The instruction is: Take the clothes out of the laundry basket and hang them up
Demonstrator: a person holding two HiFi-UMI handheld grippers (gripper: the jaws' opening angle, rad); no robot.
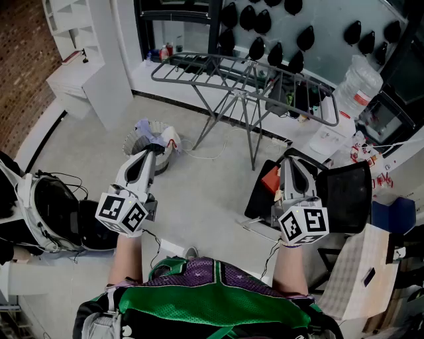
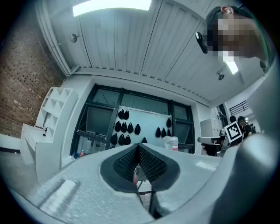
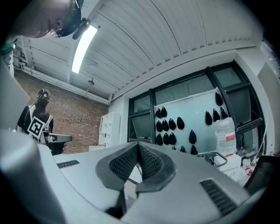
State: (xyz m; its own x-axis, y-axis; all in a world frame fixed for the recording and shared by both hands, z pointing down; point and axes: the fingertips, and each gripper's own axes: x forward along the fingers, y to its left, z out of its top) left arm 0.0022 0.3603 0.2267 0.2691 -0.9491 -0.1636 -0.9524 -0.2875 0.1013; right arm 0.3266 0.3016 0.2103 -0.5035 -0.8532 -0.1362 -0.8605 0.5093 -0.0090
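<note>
Dim, bluish cast; ceiling strip light (image 2: 111, 5) glares; gripper views fisheye-warped, dark vignetted corners, soft foreground.

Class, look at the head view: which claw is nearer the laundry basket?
Left. The left claw appears right beside the laundry basket; the right claw is far off to its right.
</note>
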